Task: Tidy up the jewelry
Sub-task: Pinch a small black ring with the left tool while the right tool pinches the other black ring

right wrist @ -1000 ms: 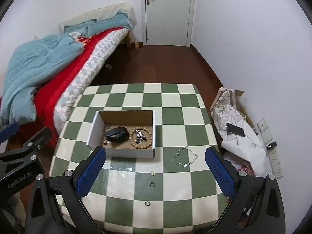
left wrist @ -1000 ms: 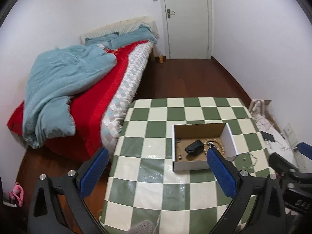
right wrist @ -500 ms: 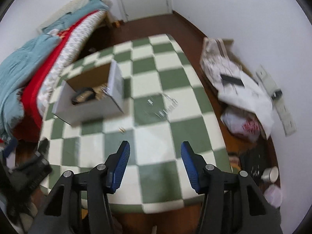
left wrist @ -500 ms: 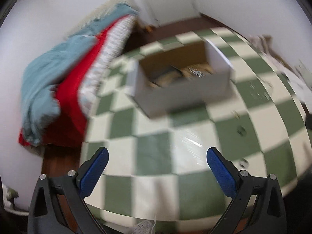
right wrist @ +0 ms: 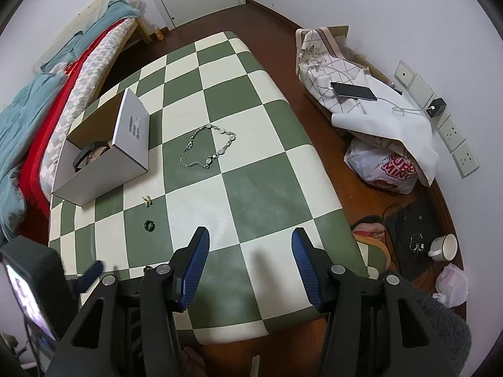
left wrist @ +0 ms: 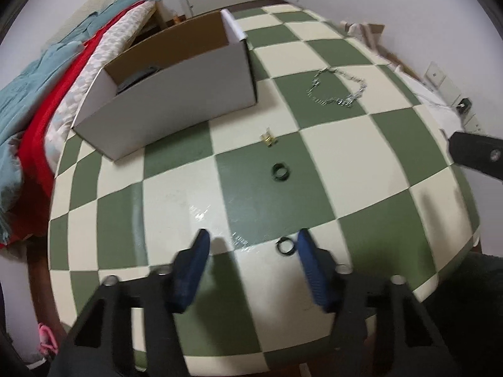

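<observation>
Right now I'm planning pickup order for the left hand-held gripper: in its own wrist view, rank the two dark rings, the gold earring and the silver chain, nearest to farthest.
From the left hand-held gripper:
1. Black ring, just inside its right finger.
2. Dark green ring, ahead, slightly right.
3. Gold earring, farther ahead, near the white box corner.
4. Silver chain, farthest, ahead and right.

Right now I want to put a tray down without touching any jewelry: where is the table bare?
The right half of the table, from the silver necklace to the right edge, is bare. The far squares beyond the box are also free. It is crowded near the box: gold earring, green ring, and a dark ring by the left claw.
</observation>
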Available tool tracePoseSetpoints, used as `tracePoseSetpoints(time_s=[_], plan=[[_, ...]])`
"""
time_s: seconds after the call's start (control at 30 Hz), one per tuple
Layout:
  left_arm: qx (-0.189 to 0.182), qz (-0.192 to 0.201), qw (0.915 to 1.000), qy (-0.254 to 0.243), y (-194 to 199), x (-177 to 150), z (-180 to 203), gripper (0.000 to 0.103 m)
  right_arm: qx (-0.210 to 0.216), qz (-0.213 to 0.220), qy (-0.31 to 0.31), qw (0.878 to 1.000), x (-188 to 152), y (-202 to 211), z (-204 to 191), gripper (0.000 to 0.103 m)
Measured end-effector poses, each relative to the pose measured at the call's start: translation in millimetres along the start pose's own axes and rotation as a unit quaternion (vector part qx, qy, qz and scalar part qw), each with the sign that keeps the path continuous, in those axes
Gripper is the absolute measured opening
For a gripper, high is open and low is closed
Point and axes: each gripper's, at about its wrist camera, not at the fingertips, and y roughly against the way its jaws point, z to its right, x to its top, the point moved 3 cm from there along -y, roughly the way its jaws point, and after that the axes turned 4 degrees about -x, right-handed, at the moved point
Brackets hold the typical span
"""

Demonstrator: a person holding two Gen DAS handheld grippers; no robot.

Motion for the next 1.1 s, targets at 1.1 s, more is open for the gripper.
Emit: tracePoseSetpoints(time_s=[1.1], plan=[[0.069,0.018,0.9892,0.128,22.3,-3.4,-158.4,0.009,-0.023,0.019,0.186,0.982,-15.5,-72.1,-153.2,0.02]])
